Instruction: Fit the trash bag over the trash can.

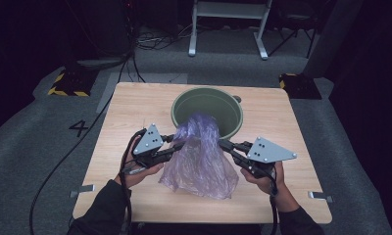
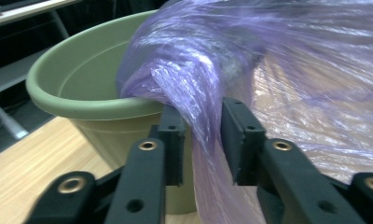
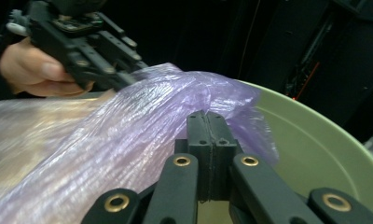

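Purple plastic bag (image 1: 200,155) found at centre frame of the high view, its top bunched over the near rim of the green bucket (image 1: 183,102) at upper centre, its body spread flat down onto the wooden table (image 1: 125,107) toward the lower edge. Left gripper (image 1: 182,144) at left of the bag, jaws parted a narrow way with a gathered fold of film (image 2: 204,116) running between them; pads in the left gripper view standing off the film on both sides, so no grip confirmed there. Right gripper (image 1: 223,143) at right of the bag, jaws fully together in the right gripper view (image 3: 206,135); whether film is pinched in that seam not determinable, the bag lying just behind and to the left of the tips. Material judged very light, limp and thin: no stiffness to push against, likely to slide through a loose pinch and to tear if dragged across the bucket rim. Best hold judged to be the bunched mouth edge near the rim, several layers gathered together, one pinch at each side to spread the opening over the bucket.
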{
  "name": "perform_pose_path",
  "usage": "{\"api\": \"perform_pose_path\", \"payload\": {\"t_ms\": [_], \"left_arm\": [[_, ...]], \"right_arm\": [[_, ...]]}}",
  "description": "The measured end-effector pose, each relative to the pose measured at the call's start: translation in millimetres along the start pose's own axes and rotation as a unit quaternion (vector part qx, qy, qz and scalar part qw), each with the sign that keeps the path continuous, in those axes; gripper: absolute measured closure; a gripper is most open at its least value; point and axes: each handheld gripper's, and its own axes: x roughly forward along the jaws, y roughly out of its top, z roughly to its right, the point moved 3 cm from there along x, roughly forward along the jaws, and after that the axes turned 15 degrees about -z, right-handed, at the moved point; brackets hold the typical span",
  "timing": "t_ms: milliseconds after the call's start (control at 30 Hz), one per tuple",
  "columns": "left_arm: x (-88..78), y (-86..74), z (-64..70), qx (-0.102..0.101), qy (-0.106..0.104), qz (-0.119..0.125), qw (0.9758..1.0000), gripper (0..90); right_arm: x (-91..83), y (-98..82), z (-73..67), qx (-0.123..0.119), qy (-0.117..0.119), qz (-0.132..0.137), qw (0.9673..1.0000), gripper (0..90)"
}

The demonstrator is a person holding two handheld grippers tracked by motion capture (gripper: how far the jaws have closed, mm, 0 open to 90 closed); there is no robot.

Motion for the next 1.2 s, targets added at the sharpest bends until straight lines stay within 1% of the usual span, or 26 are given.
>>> {"api": "perform_pose_path", "payload": {"t_ms": [33, 67, 133, 167, 200, 233, 300, 367, 433, 467, 567, 633, 733, 767, 800, 833, 867, 900, 967, 1000, 1033, 1100, 1167, 1200], "left_arm": [[-0.9, 0.0, -1.4, -0.003, 0.004, 0.003, 1.0000, 60.2], [-2.2, -0.3, -3.0, -0.006, 0.006, 0.004, 0.9999, 52.4], [-4.4, -1.4, -5.1, -0.013, 0.006, 0.011, 0.9998, 46.5], [-6.7, -2.7, -7.3, -0.020, 0.002, 0.018, 0.9996, 43.2], [-7.9, -3.4, -8.7, -0.026, 0.005, 0.020, 0.9995, 40.2], [-8.7, -4.0, -9.8, -0.029, 0.007, 0.020, 0.9994, 35.7], [-10.8, -5.5, -12.2, -0.034, 0.005, 0.022, 0.9992, 35.8], [-13.0, -6.9, -13.9, -0.039, -0.001, 0.028, 0.9989, 34.1], [-15.0, -8.2, -14.9, -0.043, -0.007, 0.033, 0.9985, 33.8], [-15.7, -8.6, -14.9, -0.044, -0.007, 0.034, 0.9985, 33.0], [-17.6, -8.8, -13.7, -0.039, -0.014, 0.038, 0.9984, 30.1], [-18.9, -7.7, -11.1, -0.028, -0.021, 0.044, 0.9984, 30.2], [-19.2, -4.8, -6.1, -0.019, -0.017, 0.049, 0.9985, 30.1], [-18.9, -3.7, -4.3, -0.018, -0.020, 0.049, 0.9984, 30.1], [-18.7, -2.5, -2.5, -0.019, -0.031, 0.046, 0.9983, 29.1], [-19.5, -0.8, 0.6, -0.015, -0.039, 0.046, 0.9981, 26.9], [-20.2, 0.3, 2.9, -0.011, -0.039, 0.045, 0.9982, 26.0], [-21.8, 2.1, 6.8, -0.002, -0.039, 0.045, 0.9982, 25.7], [-24.0, 4.5, 12.4, 0.004, -0.046, 0.044, 0.9979, 23.7], [-24.3, 5.2, 14.3, 0.006, -0.050, 0.043, 0.9978, 22.8], [-24.6, 6.0, 18.4, 0.012, -0.058, 0.041, 0.9974, 21.3], [-23.8, 7.1, 25.8, 0.024, -0.061, 0.038, 0.9971, 19.4], [-20.6, 8.3, 34.1, 0.039, -0.067, 0.029, 0.9965, 17.2], [-18.1, 9.0, 37.6, 0.046, -0.061, 0.021, 0.9968, 16.4]], "right_arm": [[0.6, 0.9, 1.9, 0.000, -0.004, -0.002, 1.0000, 90.0], [1.3, 2.1, 4.9, 0.002, -0.009, -0.002, 0.9999, 90.0], [2.2, 3.5, 12.4, 0.013, -0.015, -0.003, 0.9998, 90.0], [2.4, 3.8, 16.3, 0.020, -0.019, -0.002, 0.9996, 90.0], [2.9, 4.0, 21.7, 0.033, -0.018, -0.001, 0.9993, 90.0], [3.6, 3.8, 24.9, 0.038, -0.022, -0.003, 0.9990, 90.0], [4.5, 3.2, 29.9, 0.048, -0.024, -0.004, 0.9985, 90.0], [5.9, 1.8, 34.3, 0.057, -0.035, -0.011, 0.9977, 90.0], [6.9, 0.0, 39.1, 0.071, -0.034, -0.013, 0.9968, 90.0], [8.0, -1.5, 42.8, 0.079, -0.040, -0.018, 0.9959, 90.0], [11.4, -4.9, 51.5, 0.096, -0.047, -0.029, 0.9938, 90.0], [14.4, -6.2, 57.0, 0.104, -0.052, -0.038, 0.9925, 90.0], [18.7, -6.1, 64.1, 0.118, -0.053, -0.046, 0.9906, 90.0], [20.2, -5.6, 66.3, 0.126, -0.048, -0.047, 0.9898, 90.0], [21.7, -5.1, 68.0, 0.128, -0.047, -0.051, 0.9894, 90.0], [23.3, -4.5, 69.3, 0.126, -0.053, -0.056, 0.9890, 90.0], [24.6, -4.2, 71.1, 0.126, -0.054, -0.059, 0.9888, 90.0], [25.0, -4.2, 71.7, 0.129, -0.051, -0.059, 0.9886, 90.0], [26.1, -4.5, 73.8, 0.129, -0.056, -0.064, 0.9881, 90.0], [26.2, -4.9, 74.5, 0.133, -0.053, -0.064, 0.9877, 90.0], [26.3, -5.2, 75.2, 0.134, -0.054, -0.064, 0.9875, 90.0], [26.8, -6.2, 76.5, 0.136, -0.054, -0.068, 0.9869, 90.0], [27.3, -6.7, 77.0, 0.138, -0.052, -0.068, 0.9867, 90.0], [27.6, -7.1, 77.4, 0.137, -0.053, -0.071, 0.9866, 90.0]]}}
